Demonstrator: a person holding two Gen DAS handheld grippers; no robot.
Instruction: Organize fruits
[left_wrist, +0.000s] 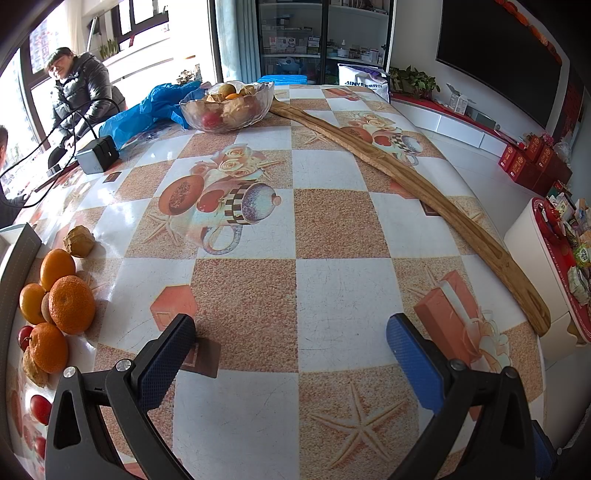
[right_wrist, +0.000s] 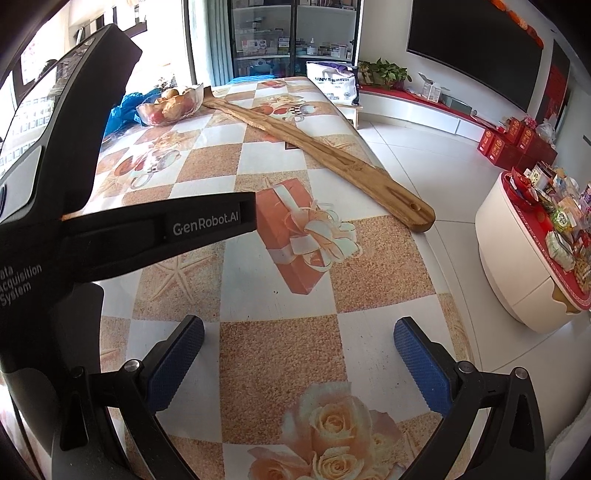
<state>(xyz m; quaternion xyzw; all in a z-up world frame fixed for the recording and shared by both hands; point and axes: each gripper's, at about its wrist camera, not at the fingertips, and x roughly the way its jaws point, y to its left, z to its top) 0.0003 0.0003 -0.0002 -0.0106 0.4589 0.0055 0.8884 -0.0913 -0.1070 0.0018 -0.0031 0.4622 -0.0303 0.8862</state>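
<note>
Several oranges (left_wrist: 70, 304) lie loose at the table's left edge, with small red fruits (left_wrist: 40, 408) and brown paper-wrapped fruits (left_wrist: 78, 241) among them. A glass bowl (left_wrist: 227, 105) with fruit stands at the far end; it also shows in the right wrist view (right_wrist: 170, 105). My left gripper (left_wrist: 291, 345) is open and empty above the table, right of the oranges. My right gripper (right_wrist: 299, 347) is open and empty near the table's right edge. The left gripper's black body (right_wrist: 74, 221) fills the left of the right wrist view.
A long wooden board (left_wrist: 424, 192) lies diagonally along the table's right side, also in the right wrist view (right_wrist: 332, 158). A blue plastic bag (left_wrist: 147, 110) and a dark box (left_wrist: 98, 153) with cables sit at far left. A person (left_wrist: 79, 88) sits beyond the table.
</note>
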